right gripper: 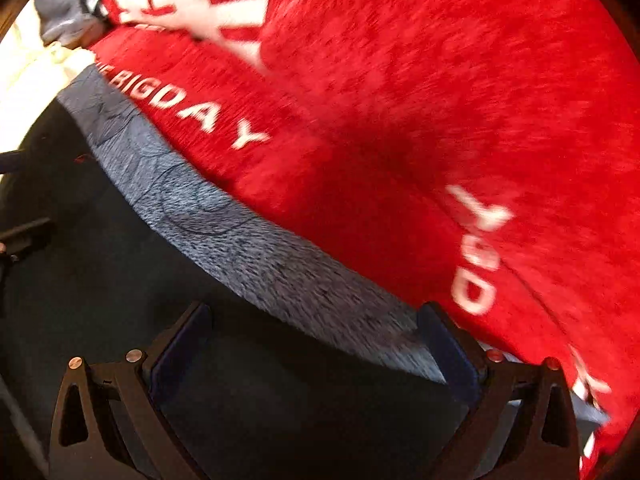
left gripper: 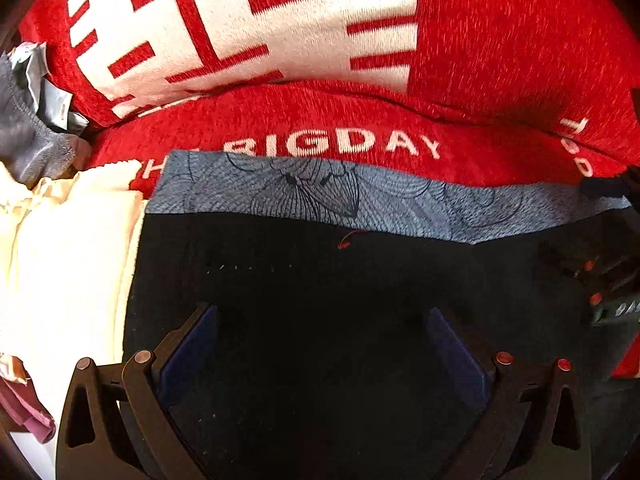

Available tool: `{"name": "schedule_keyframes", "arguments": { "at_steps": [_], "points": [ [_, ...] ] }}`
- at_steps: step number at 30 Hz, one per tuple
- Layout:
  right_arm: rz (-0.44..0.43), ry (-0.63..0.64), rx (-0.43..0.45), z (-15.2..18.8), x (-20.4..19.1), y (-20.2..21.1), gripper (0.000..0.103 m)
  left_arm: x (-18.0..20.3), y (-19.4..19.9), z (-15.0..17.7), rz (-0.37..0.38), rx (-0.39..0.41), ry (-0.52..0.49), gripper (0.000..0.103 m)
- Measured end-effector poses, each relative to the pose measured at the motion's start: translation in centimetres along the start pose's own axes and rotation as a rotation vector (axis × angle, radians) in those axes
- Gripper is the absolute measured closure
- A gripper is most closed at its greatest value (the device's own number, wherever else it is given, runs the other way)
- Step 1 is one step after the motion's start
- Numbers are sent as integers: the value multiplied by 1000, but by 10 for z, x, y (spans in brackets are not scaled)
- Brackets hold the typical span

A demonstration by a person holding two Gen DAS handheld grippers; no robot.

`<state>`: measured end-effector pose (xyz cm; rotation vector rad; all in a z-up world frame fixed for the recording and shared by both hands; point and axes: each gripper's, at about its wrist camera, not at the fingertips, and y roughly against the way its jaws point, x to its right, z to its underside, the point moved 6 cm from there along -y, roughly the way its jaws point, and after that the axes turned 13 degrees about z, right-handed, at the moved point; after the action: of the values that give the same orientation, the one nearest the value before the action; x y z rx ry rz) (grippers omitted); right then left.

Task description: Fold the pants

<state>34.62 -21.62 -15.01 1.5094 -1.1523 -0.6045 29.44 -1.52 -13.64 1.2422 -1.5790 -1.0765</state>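
The black pants [left gripper: 320, 280] lie flat on a grey-blue flower-print cloth [left gripper: 304, 192], filling the lower half of the left wrist view. My left gripper [left gripper: 322, 316] is open, just above the dark fabric with nothing between its fingers. In the right wrist view the pants [right gripper: 132, 288] fill the lower left, their edge running along the grey-blue cloth [right gripper: 248, 240]. My right gripper [right gripper: 314, 314] is open over that edge, its right finger [right gripper: 444, 344] over the grey-blue cloth. The other gripper shows at the right edge of the left wrist view [left gripper: 608, 280].
A red blanket with white "BIG DAY" lettering [left gripper: 360, 136] lies behind the pants, with a red and white cushion [left gripper: 248, 24] on it. Cream cloth [left gripper: 60, 248] is piled at the left, with grey cloth [left gripper: 24, 136] beyond it. The red blanket [right gripper: 440, 120] fills the right wrist view's upper right.
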Motion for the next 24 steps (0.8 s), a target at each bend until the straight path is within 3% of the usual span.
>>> {"name": "schedule_keyframes", "arguments": {
  "at_steps": [4,5,7,10,11,12,18,24],
  "points": [
    [-10,25,10,-6,-4,-4,2,0,-3,0,-10,3,-12,0],
    [-20,32,20,-6,-7,-2,8,1,-2,0,-4,2,-5,0],
    [-52,56,48,-4,-16,8,25,-3,0,-5,29,3,31,0],
    [-58,71,53,-2,-25,19,59,-7,3,-11,74,1,101,0],
    [-53,58,51,-2,-27,22,76,-7,4,-13,84,1,125,0],
    [-46,39,53,-3,-31,26,84,-7,4,-16,93,2,141,0],
    [75,-16,210,27,-40,79,89,-8,16,-26,154,47,193,0],
    [287,27,324,60,-70,111,90,-7,31,-38,271,88,300,0]
  ]
}}
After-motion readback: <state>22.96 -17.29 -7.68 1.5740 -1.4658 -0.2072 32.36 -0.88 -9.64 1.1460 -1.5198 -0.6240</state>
